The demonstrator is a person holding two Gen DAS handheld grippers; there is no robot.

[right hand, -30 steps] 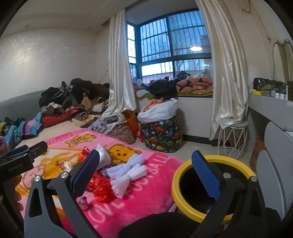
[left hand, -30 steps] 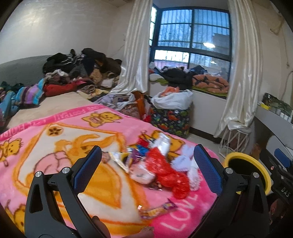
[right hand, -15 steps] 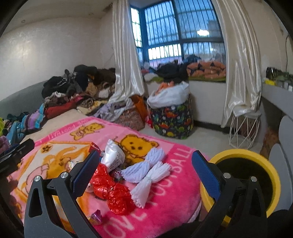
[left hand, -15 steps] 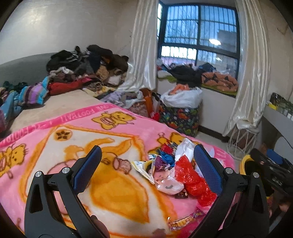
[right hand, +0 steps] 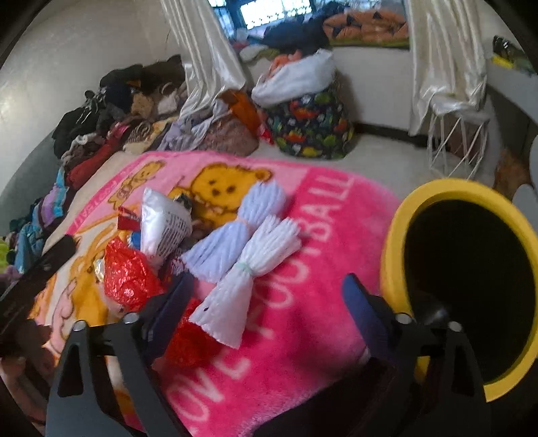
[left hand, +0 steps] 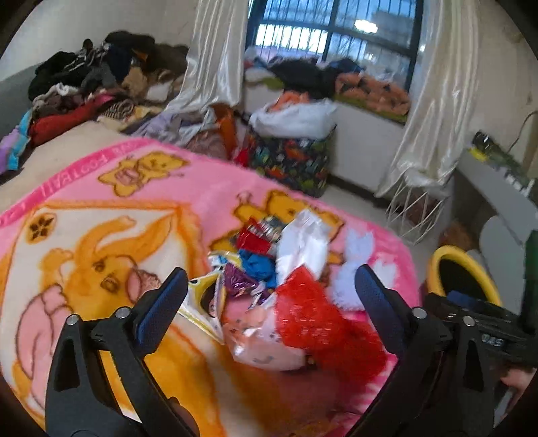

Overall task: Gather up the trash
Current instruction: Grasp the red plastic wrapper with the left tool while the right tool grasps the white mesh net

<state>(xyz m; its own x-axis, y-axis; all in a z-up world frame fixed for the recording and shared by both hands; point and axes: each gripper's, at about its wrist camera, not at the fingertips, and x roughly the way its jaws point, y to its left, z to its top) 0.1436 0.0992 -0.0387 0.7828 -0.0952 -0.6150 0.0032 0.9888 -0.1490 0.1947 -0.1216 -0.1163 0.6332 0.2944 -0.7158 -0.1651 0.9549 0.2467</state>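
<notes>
The trash lies heaped on a pink cartoon-bear blanket (right hand: 296, 302) spread over the bed: a crumpled red foil wrapper (left hand: 312, 322), a white plastic packet (left hand: 302, 242) with print too blurred to read, a pale pouch (left hand: 265, 349), and small blue and purple scraps, too smeared to tell one from another. Two white pleated paper bundles (right hand: 248, 269), each tied at the waist, lie side by side at the heap's edge, the nearer one between the jaws of the right gripper (right hand: 269, 302), which are spread wide with nothing touching them. The left gripper (left hand: 269, 295) also stands wide apart, holding nothing, framing the red wrapper and pouch. Beside the bed's corner stands a yellow-rimmed bin (right hand: 400, 235), its inside black and its far side cut off by the lens edge. Beyond are a heap of clothes (left hand: 101, 80) against the wall, a full patterned bag (right hand: 309, 127) on the floor, white curtains (left hand: 433, 101) and a barred window (left hand: 336, 27).
</notes>
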